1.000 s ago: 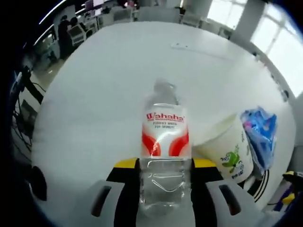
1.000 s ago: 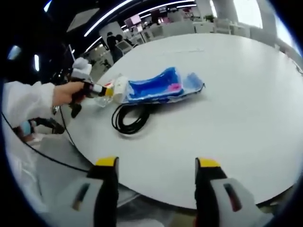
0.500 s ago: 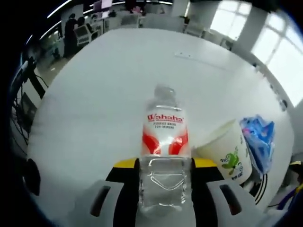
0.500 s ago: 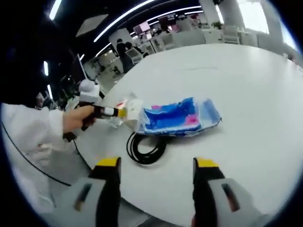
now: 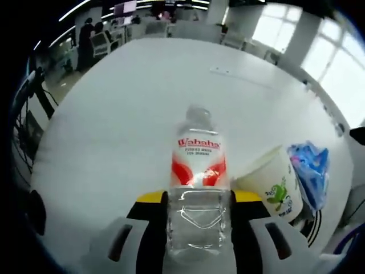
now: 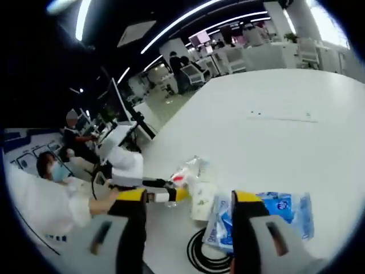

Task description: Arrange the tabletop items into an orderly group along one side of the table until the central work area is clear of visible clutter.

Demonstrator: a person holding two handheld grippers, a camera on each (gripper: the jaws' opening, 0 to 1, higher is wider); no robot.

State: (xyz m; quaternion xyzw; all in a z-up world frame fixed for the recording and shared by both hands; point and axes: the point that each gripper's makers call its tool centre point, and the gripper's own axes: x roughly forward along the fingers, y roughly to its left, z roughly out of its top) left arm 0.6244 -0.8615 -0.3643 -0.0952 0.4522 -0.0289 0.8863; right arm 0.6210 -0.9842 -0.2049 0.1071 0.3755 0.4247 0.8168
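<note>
A clear Wahaha water bottle [image 5: 198, 171] with a red and white label stands on the white table [image 5: 125, 103], and my left gripper [image 5: 198, 200] is shut on its lower body. Right of it a white cup [image 5: 274, 185] with a green print touches a blue plastic bag [image 5: 311, 171]. A coiled black cable [image 5: 312, 225] lies by the table edge. In the right gripper view, my right gripper [image 6: 189, 197] hangs open and empty above the table's edge. Beyond it are the left gripper [image 6: 171, 194] in a person's hand, the bottle [image 6: 188, 170], the cup [image 6: 202, 201], the bag [image 6: 279, 217] and the cable [image 6: 202, 257].
The white table [image 6: 285, 125] stretches far and bare beyond the items, with one small flat strip [image 5: 234, 71] lying on it. People sit at desks [image 6: 57, 165] off the table's left side in the right gripper view. Windows and chairs line the far end of the room.
The right gripper's camera has swung up and closer, so bag and cable dropped low in its view. The left gripper still holds the bottle in the same place.
</note>
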